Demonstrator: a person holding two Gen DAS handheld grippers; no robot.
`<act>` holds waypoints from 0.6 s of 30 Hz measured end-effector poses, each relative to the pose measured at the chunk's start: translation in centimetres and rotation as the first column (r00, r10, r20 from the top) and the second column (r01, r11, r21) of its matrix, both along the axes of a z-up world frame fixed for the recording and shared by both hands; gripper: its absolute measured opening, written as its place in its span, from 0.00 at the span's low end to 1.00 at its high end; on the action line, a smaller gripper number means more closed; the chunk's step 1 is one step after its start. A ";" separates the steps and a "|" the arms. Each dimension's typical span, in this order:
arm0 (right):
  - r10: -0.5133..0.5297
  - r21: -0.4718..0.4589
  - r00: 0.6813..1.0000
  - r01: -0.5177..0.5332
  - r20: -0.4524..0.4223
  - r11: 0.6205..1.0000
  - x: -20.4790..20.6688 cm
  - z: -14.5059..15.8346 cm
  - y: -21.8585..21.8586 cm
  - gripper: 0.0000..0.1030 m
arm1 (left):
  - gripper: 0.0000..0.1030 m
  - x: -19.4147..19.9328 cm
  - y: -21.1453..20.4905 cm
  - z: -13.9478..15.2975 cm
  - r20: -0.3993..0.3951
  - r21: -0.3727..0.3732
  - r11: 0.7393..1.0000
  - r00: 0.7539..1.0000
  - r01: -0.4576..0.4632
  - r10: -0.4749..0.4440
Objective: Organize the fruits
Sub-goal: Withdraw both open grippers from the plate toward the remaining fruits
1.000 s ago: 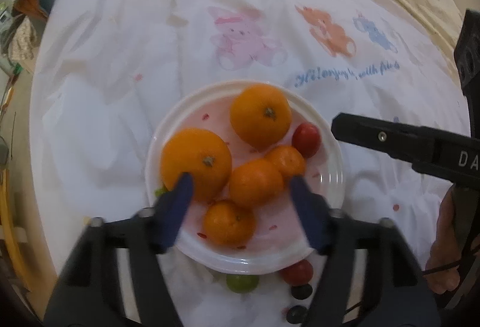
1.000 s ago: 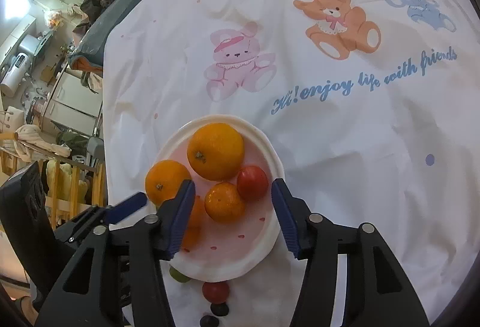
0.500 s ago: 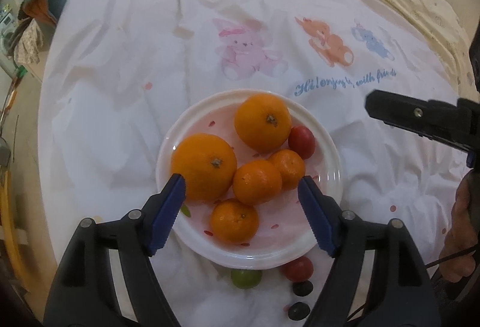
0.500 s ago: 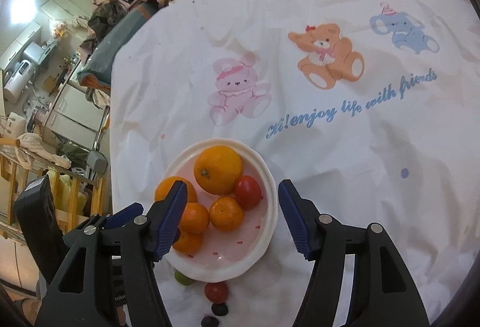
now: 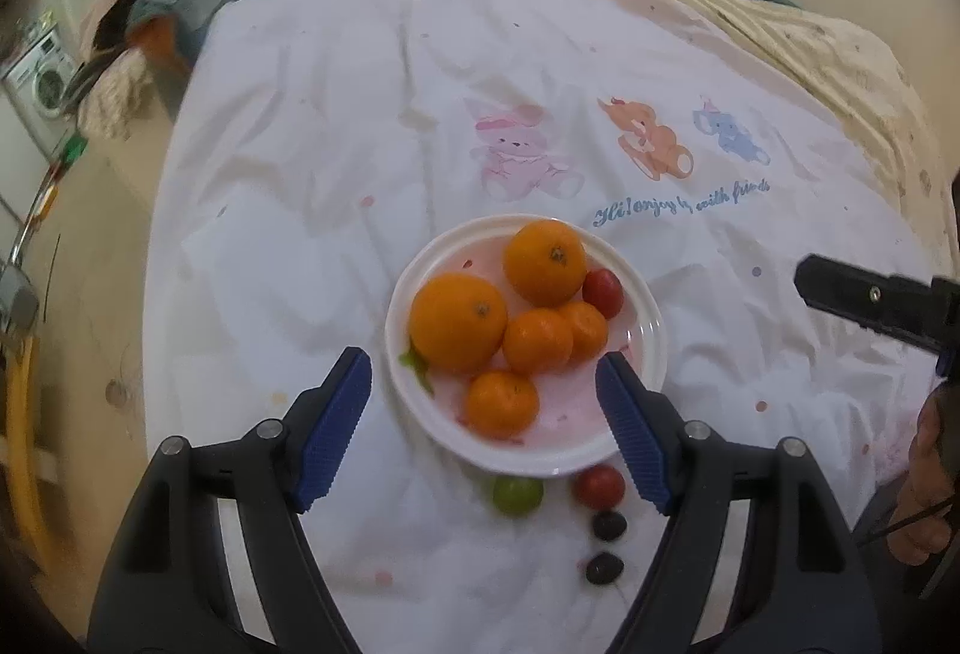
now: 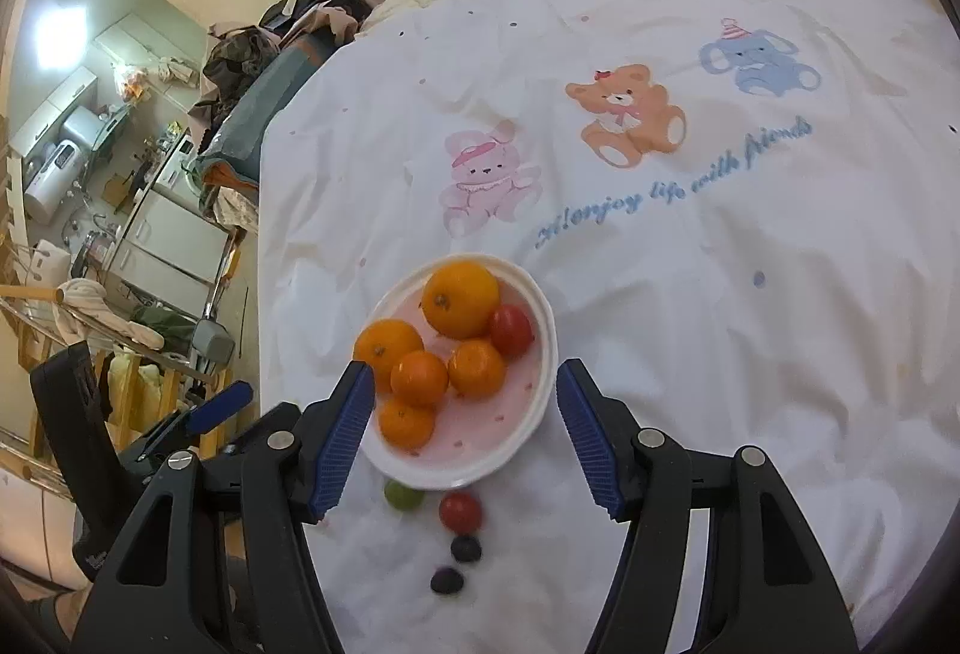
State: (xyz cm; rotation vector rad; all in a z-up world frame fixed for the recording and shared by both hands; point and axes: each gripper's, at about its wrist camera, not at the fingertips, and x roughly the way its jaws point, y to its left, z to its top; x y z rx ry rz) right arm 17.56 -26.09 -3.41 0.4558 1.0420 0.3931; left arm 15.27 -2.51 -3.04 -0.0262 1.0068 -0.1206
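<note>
Round white plastic plate (image 5: 651,348) on a white cartoon-printed bedsheet (image 5: 360,114), near its front edge. On the plate: two large oranges (image 5: 457,323), three smaller mandarins (image 5: 537,341) clustered against them, one red cherry tomato (image 5: 603,293) at the far right side beside the rear orange. A scrap of green leaf (image 5: 417,365) poking out under the left orange. Just off the plate's near rim, on the sheet: a green round fruit (image 5: 517,495), a second red tomato (image 5: 598,486), two dark purple grapes (image 5: 607,546) in a short line toward the camera.

Left gripper (image 5: 483,432) above the near side of the plate, blue-padded jaws spread apart, nothing between the pads, just widened a little. Right gripper (image 6: 465,429) likewise above the plate, jaws parted and empty, also just widened. In the left view, a black finger of the right gripper at far right with part of a hand (image 5: 924,480) below it.
</note>
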 end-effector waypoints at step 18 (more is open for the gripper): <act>-0.042 -0.018 0.999 0.041 -0.029 0.999 -6.3 -0.5 -1.1 0.65 | 0.77 -4.9 1.3 -0.1 0.021 -0.033 0.998 0.998 -0.053 0.053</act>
